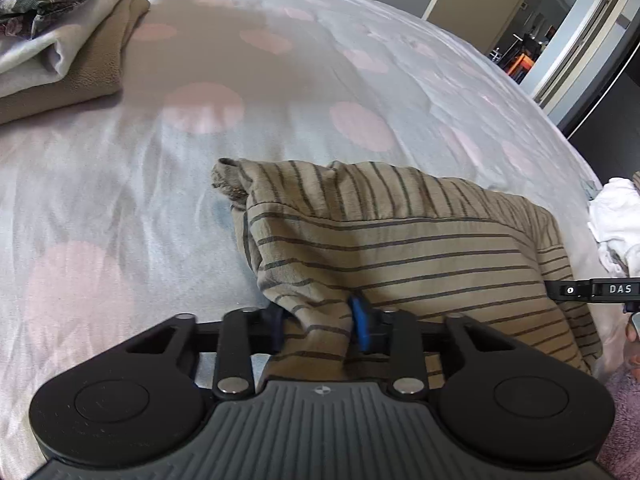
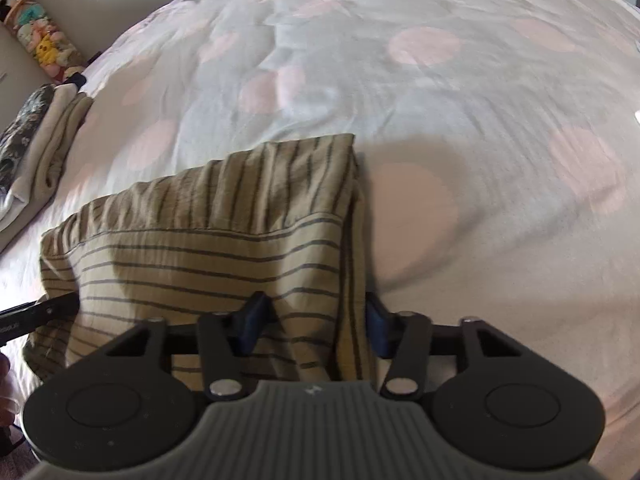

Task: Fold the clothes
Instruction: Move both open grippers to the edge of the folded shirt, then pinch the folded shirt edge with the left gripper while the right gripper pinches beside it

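Observation:
A tan garment with thin dark stripes [image 1: 400, 232] lies folded over on the bed, its near edge under both grippers. My left gripper [image 1: 320, 320] is shut on a bunched fold at the garment's near left corner, the blue pads pressing the cloth from both sides. My right gripper [image 2: 316, 320] is shut on the near right corner of the same striped garment [image 2: 200, 232], with cloth gathered between its dark blue pads. A black part of the right gripper shows at the right edge of the left wrist view, and part of the left one at the left edge of the right wrist view.
The bed cover [image 1: 120, 200] is pale with pink dots and stretches far ahead. A stack of folded clothes [image 1: 60, 52] sits at the far left, also seen as a pile [image 2: 40, 140]. A white garment [image 1: 616, 220] lies at the right. Plush toys [image 2: 40, 40] line the wall.

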Demonstrator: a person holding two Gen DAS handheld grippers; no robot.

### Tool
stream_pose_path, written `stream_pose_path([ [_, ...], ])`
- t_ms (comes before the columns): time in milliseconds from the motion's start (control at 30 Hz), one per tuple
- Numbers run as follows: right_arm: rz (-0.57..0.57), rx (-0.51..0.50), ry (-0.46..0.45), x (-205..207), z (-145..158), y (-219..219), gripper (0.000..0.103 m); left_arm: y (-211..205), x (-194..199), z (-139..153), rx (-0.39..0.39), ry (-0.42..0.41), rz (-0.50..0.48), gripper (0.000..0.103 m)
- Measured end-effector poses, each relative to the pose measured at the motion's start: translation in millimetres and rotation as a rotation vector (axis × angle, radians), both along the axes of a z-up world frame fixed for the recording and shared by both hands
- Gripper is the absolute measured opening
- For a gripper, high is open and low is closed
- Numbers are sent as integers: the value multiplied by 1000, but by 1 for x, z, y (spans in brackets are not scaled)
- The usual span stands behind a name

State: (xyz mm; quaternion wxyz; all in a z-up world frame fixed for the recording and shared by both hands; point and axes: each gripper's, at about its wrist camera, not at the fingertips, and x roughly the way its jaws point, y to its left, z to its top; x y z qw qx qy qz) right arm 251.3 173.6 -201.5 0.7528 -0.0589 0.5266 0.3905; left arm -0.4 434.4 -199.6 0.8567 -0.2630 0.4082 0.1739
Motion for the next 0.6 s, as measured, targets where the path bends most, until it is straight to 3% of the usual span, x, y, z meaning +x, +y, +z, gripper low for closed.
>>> stream_pose_path([
  [33,8,16,8,-1,1,-1,26,0,-1,1,-1,-3,-3,19],
  [133,0,50,9,-2,4,-6,12,-1,-2,4,7,-11,-11,13],
  [233,-3,95,-3,-3,12,-11,9,-6,-2,10,38,-18,-18,11],
  [600,89,248,-205,-38,65,-17,8,-19,-14,46,138,-87,-17,9],
])
